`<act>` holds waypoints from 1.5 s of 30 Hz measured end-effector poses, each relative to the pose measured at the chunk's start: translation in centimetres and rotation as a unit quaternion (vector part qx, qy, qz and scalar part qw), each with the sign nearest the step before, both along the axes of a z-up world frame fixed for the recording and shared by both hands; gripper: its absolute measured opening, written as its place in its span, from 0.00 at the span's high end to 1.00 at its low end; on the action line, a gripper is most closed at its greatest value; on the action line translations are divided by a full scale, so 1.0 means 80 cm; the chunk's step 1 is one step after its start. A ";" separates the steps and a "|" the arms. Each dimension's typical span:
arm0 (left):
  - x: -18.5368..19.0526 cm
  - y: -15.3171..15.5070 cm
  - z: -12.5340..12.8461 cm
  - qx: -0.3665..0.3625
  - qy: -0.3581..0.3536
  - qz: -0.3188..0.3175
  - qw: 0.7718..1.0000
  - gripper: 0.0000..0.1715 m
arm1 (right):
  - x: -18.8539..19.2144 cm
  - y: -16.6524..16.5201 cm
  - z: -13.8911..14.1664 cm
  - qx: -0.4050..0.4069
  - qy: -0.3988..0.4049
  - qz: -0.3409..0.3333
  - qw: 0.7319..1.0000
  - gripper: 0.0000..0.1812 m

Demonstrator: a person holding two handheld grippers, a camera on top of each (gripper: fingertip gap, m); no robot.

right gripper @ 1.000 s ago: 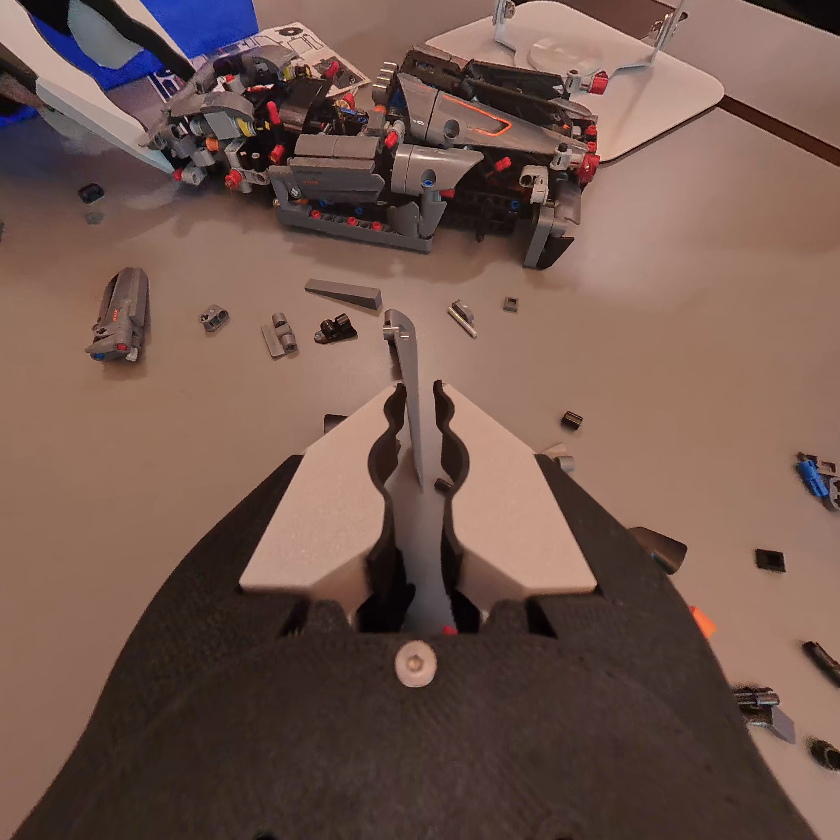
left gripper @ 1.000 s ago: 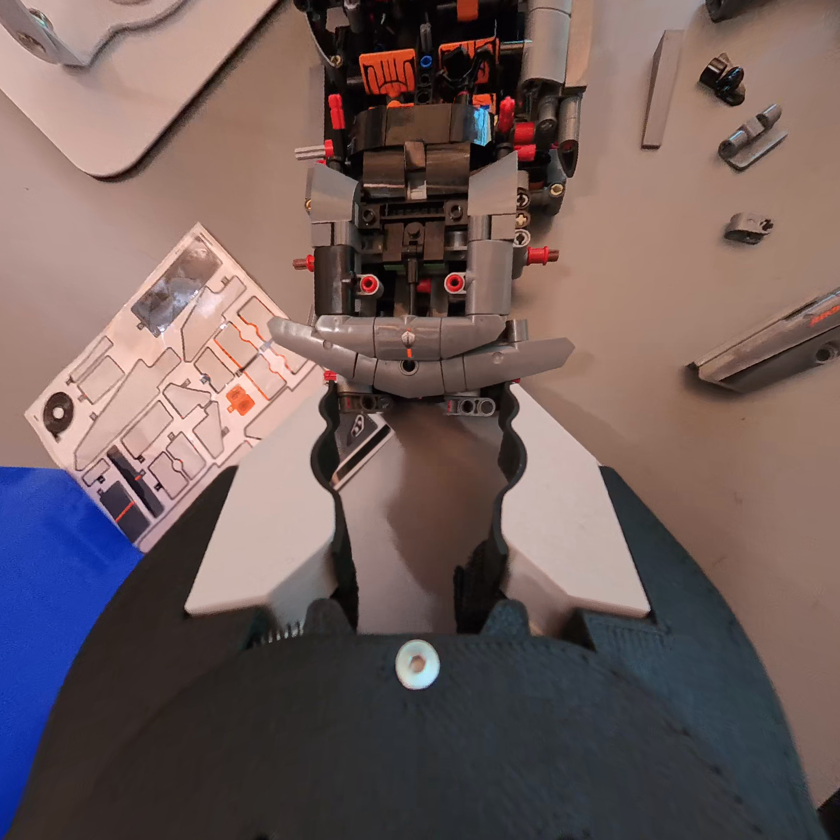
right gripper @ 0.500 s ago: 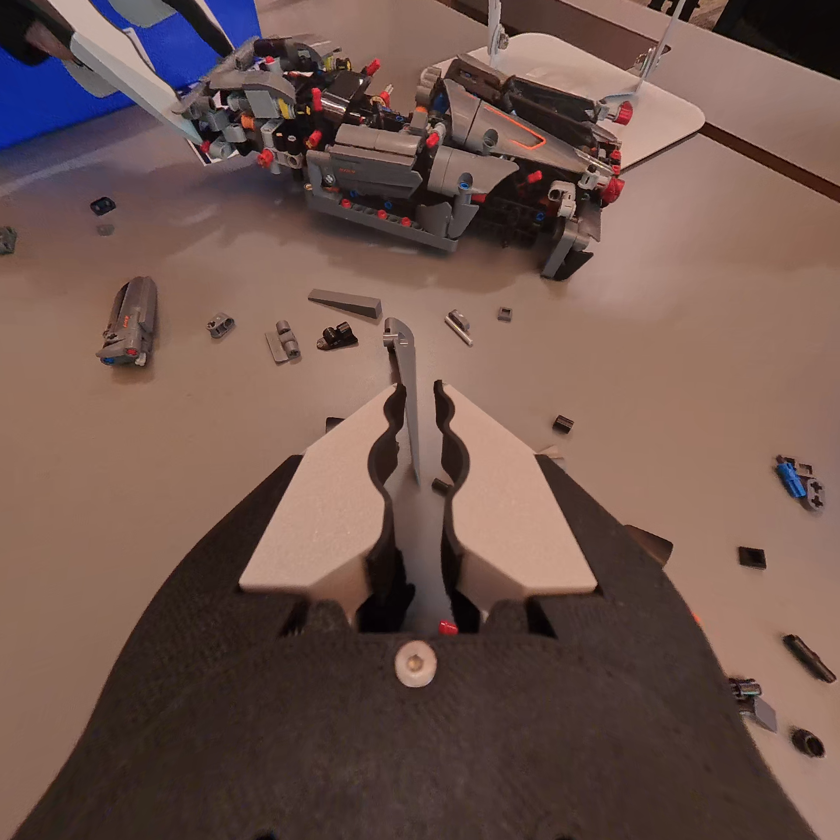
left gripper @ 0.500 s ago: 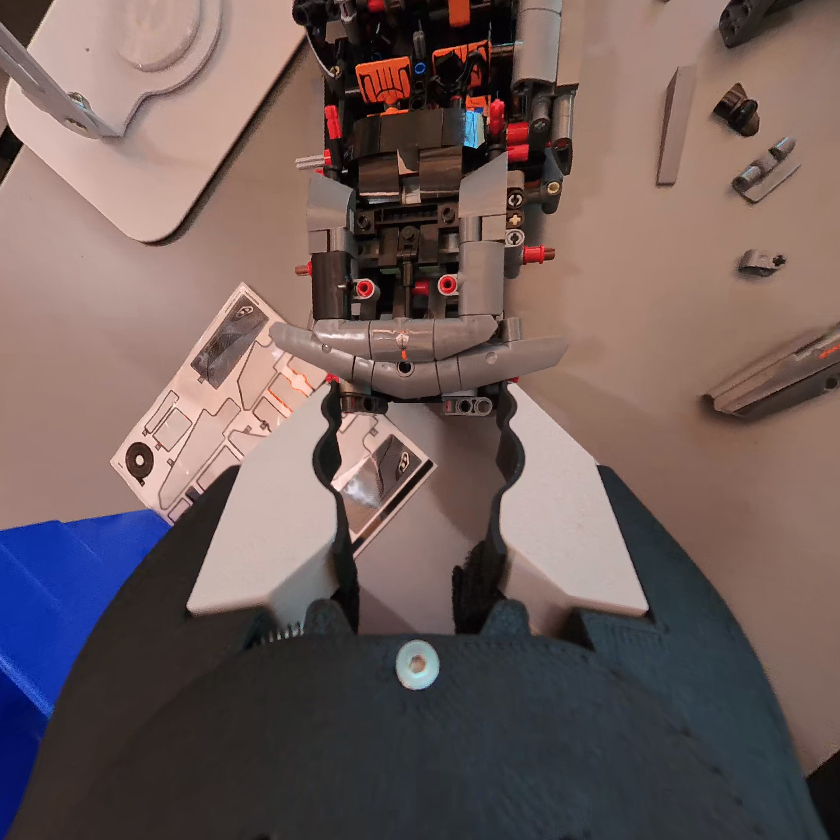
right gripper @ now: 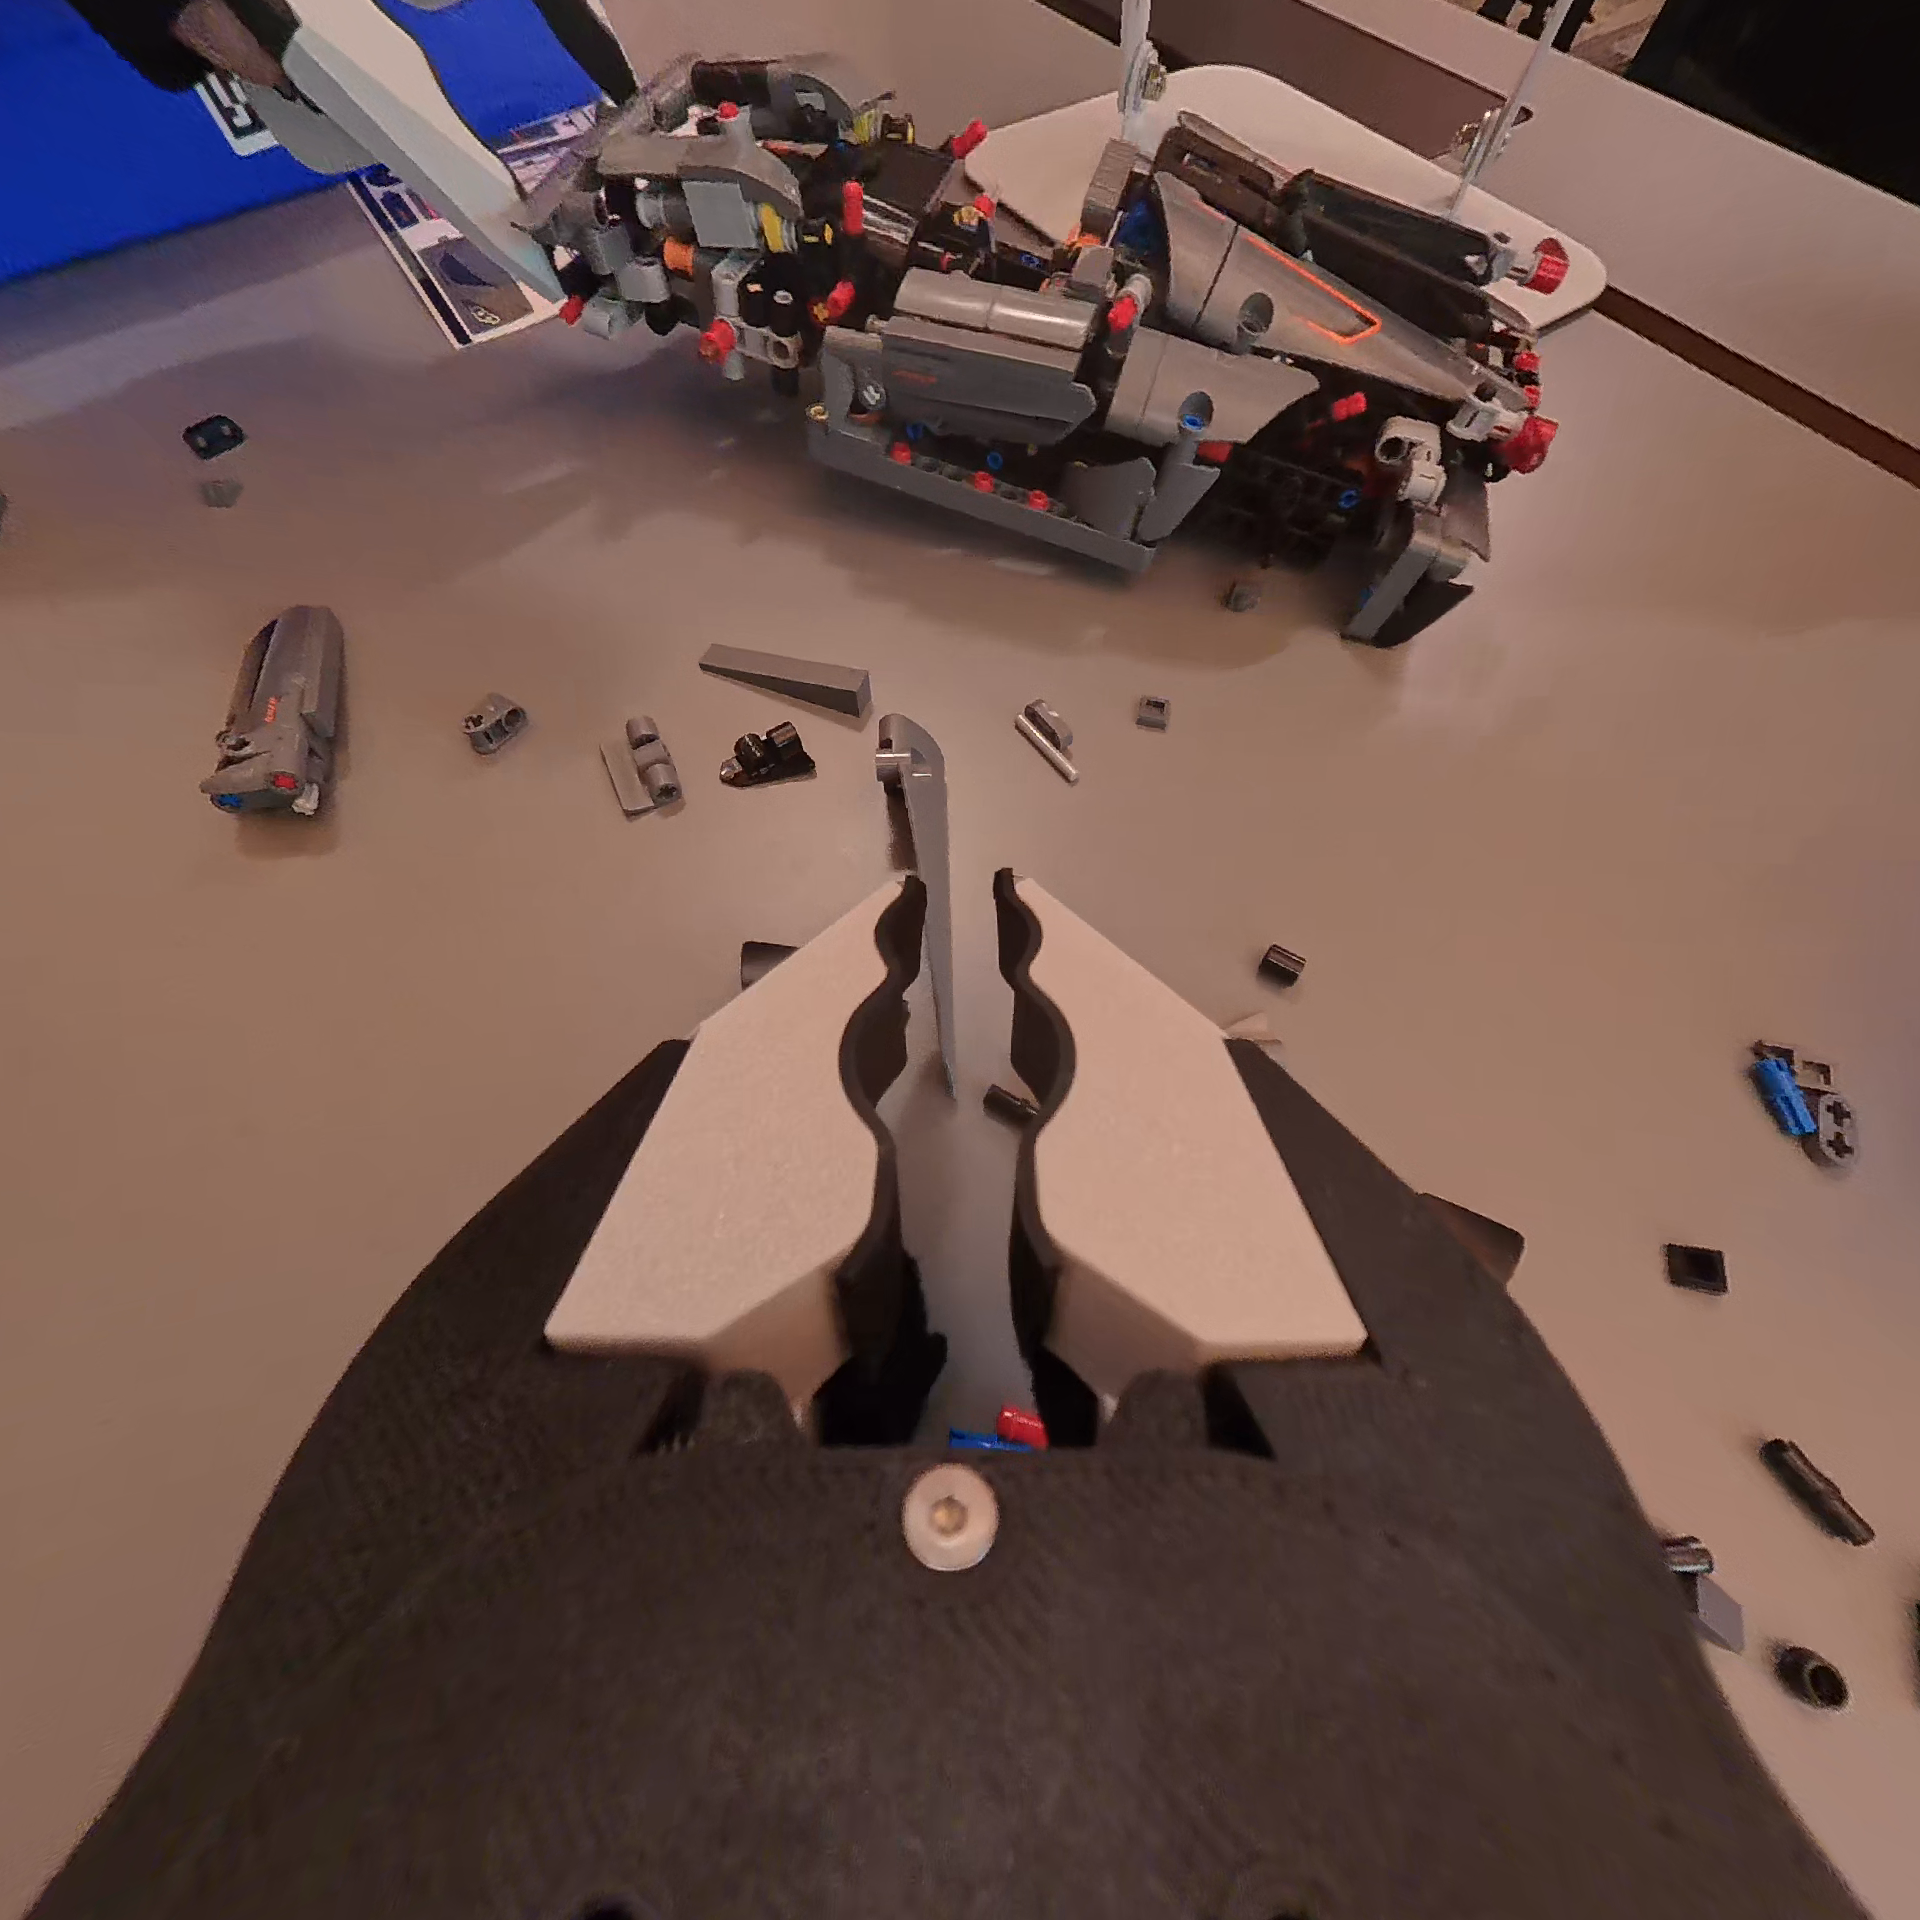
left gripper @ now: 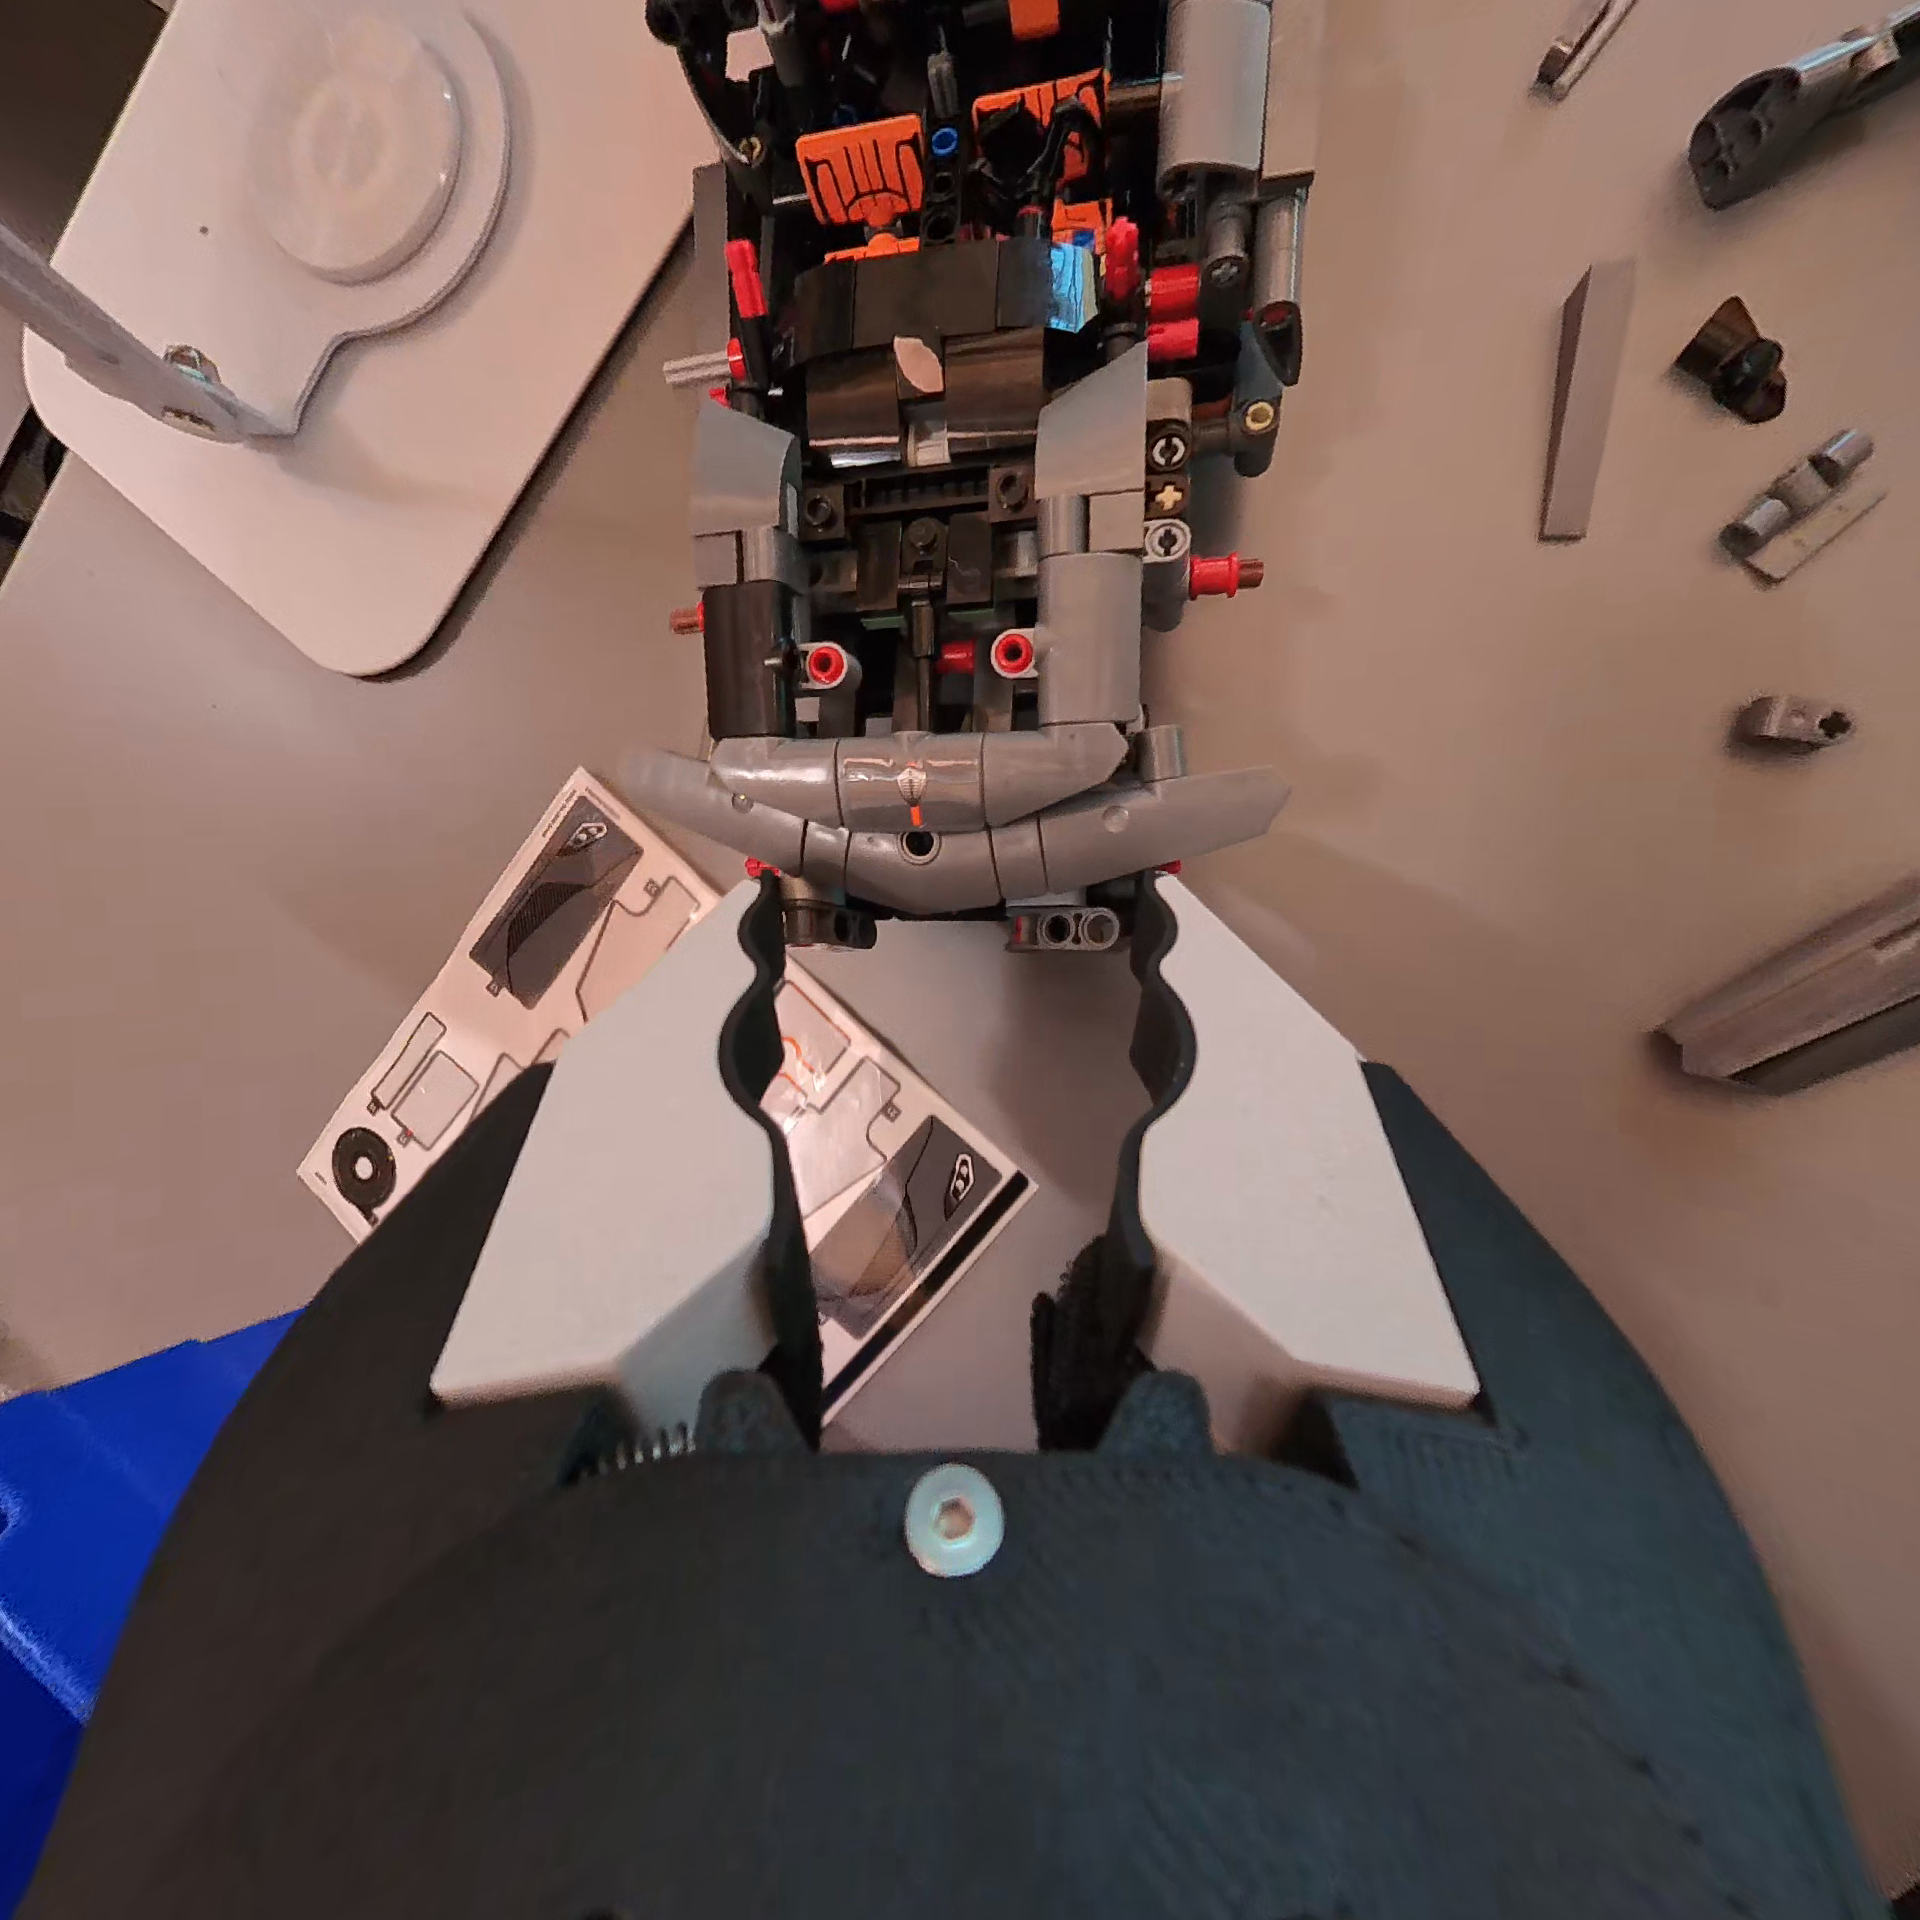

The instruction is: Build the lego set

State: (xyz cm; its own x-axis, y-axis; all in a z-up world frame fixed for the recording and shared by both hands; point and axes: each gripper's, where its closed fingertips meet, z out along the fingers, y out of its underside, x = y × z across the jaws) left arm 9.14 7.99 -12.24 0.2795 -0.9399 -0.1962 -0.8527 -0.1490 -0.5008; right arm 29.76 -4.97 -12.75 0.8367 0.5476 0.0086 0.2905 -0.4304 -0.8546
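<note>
Left wrist view: the car [left gripper: 925,582] is looking mostly built, nose being clamped between the left gripper [left gripper: 951,894]'s spread jaws, over a sticker sheet [left gripper: 582,997]. Loose parts are still lying around, so plenty is left.

Right wrist view: a thin grey panel [right gripper: 928,883] is being pinched upright in the nearly closed right gripper [right gripper: 956,883], well short of the car [right gripper: 1091,364] and not fitted yet.

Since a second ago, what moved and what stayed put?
The left gripper, shut on the lego car's nose, has tipped that end up off the table; the sticker sheet now lies under its fingers. The right gripper still holds the thin grey piece. The loose parts haven't moved.
</note>
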 end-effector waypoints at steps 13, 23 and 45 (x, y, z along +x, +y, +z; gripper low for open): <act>0.030 0.028 -0.005 -0.004 0.007 -0.016 1.000 0.63 | -0.023 -0.008 -0.005 0.007 -0.033 0.048 0.998 0.93; 0.061 0.051 -0.030 -0.010 0.009 -0.035 0.999 0.63 | -0.043 -0.014 -0.006 0.014 -0.046 0.085 0.995 0.92; 0.014 0.020 0.001 0.036 -0.042 0.010 0.998 0.40 | -0.140 -0.067 0.044 0.174 -0.105 0.155 0.967 0.75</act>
State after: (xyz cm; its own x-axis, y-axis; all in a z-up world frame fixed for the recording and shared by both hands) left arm 10.27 9.57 -12.18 0.3159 -0.9186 -0.2374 -0.8040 -0.1264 -0.5810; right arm 18.59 -10.36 -9.22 0.5923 0.7056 0.3889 0.5421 0.0080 -0.8403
